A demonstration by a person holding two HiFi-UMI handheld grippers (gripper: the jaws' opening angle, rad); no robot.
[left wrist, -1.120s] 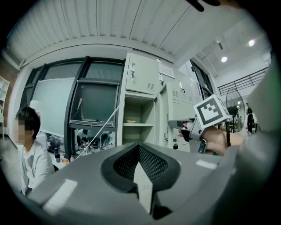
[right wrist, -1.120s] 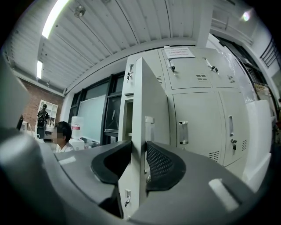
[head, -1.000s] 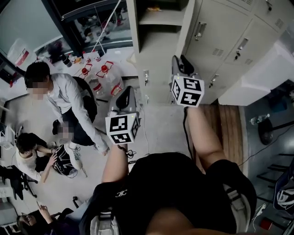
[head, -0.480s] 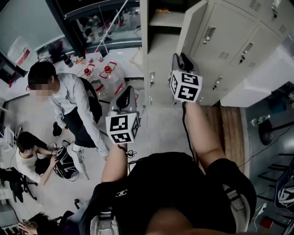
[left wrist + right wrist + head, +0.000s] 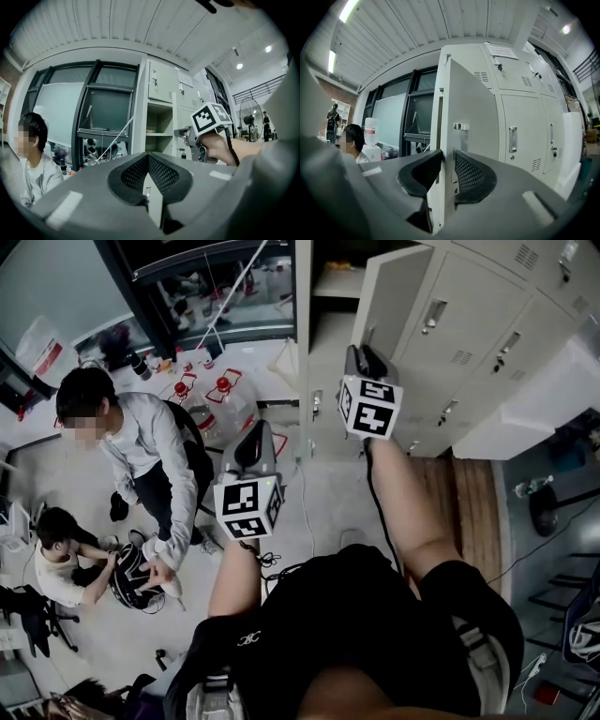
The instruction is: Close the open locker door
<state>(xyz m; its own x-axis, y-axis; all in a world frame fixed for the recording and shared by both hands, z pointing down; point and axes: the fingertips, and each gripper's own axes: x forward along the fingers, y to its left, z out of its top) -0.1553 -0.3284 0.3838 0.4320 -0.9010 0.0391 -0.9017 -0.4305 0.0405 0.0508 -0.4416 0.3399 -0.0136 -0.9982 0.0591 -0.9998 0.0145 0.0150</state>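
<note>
The open locker door (image 5: 394, 310) is pale grey and swings out from a bank of lockers (image 5: 487, 324); its shelf compartment (image 5: 336, 282) shows behind it. In the right gripper view the door (image 5: 473, 108) stands edge-on between the jaws of my right gripper (image 5: 446, 173), near a small latch plate (image 5: 460, 126). The jaws are closing, with the pads (image 5: 468, 174) against the door's two faces. In the head view my right gripper (image 5: 366, 357) reaches the door's free edge. My left gripper (image 5: 253, 442) hangs lower left, shut and empty, well short of the lockers (image 5: 161, 84).
A person in a pale top (image 5: 150, 465) stands on the floor at left, and another (image 5: 56, 559) crouches by a bag. Water jugs (image 5: 225, 395) and clutter sit near the window wall. A white box (image 5: 534, 390) stands right of the lockers, with wooden flooring (image 5: 469, 502) below.
My right gripper has moved up to the door's free edge and its jaws have narrowed on it. The standing person has stepped and bent toward the crouching one. My left gripper has barely moved.
</note>
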